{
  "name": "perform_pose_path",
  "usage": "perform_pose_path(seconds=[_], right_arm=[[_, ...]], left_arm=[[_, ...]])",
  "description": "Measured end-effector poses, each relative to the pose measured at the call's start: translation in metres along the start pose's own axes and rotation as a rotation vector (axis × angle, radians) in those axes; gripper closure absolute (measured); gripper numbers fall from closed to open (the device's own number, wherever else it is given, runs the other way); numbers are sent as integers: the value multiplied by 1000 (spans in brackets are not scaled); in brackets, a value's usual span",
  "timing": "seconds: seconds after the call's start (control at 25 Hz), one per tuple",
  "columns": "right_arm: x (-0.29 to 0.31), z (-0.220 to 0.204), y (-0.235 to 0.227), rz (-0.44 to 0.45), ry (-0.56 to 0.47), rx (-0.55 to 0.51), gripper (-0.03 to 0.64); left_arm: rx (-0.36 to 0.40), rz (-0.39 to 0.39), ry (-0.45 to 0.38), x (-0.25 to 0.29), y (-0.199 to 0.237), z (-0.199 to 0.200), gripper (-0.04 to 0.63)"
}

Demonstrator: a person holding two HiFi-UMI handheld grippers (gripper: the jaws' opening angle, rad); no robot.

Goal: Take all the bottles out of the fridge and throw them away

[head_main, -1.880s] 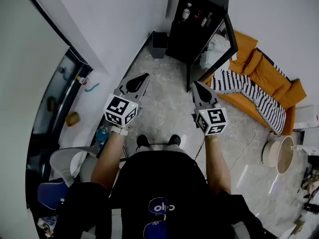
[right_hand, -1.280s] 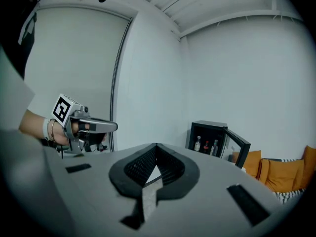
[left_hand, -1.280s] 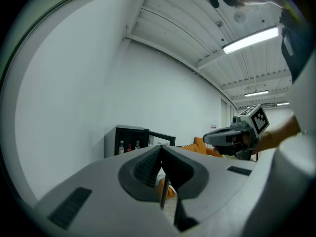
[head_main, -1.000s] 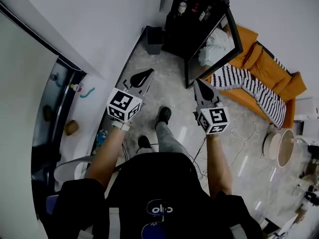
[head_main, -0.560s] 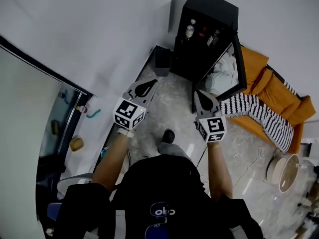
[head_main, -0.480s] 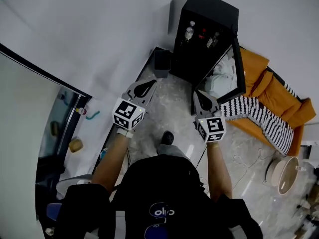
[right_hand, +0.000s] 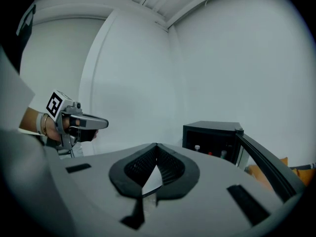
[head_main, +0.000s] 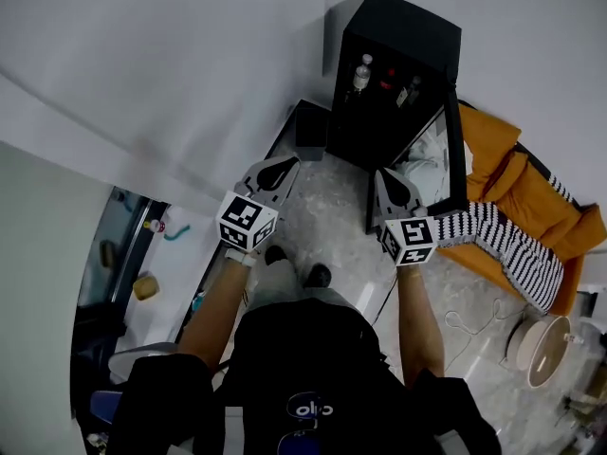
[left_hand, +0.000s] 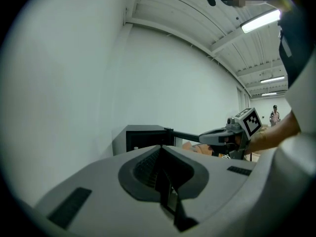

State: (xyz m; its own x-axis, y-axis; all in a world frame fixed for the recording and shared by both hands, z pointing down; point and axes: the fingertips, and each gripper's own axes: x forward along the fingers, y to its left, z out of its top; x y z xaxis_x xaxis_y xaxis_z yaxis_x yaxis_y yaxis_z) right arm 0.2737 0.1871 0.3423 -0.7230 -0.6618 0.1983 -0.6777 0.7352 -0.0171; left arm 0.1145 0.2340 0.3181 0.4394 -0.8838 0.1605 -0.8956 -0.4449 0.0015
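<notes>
While the person stands facing the black fridge [head_main: 406, 34], whose door [head_main: 456, 150] hangs open, the left gripper [head_main: 281, 164] and right gripper [head_main: 386, 174] both have jaws closed on nothing; the bottles [head_main: 360, 72] stand inside the fridge, well ahead of them.

orange sofa [head_main: 533, 190] | striped blanket [head_main: 507, 249] on it | round tub [head_main: 542, 351] on floor

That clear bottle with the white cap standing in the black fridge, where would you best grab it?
Probably round its body, below the neck, coming level through the open front: the bottle stands upright, and the fridge walls and top close off the other sides.
</notes>
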Motion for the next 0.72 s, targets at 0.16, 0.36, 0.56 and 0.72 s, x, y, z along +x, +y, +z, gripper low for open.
perform_pose_path(seconds=[0.16, 0.36, 0.56, 0.72], right_arm=[[27, 2, -18, -13, 8, 2, 615], [70, 5, -39, -38, 8, -8, 615], [125, 13, -57, -65, 55, 14, 615], [175, 23, -70, -91, 54, 9, 615]], left_arm=[[-23, -9, 3, 24, 20, -6, 589], [-42, -48, -9, 61, 54, -7, 589], [-57, -103, -8, 108, 100, -5, 589], [-68, -139, -2, 142, 144, -1, 589]])
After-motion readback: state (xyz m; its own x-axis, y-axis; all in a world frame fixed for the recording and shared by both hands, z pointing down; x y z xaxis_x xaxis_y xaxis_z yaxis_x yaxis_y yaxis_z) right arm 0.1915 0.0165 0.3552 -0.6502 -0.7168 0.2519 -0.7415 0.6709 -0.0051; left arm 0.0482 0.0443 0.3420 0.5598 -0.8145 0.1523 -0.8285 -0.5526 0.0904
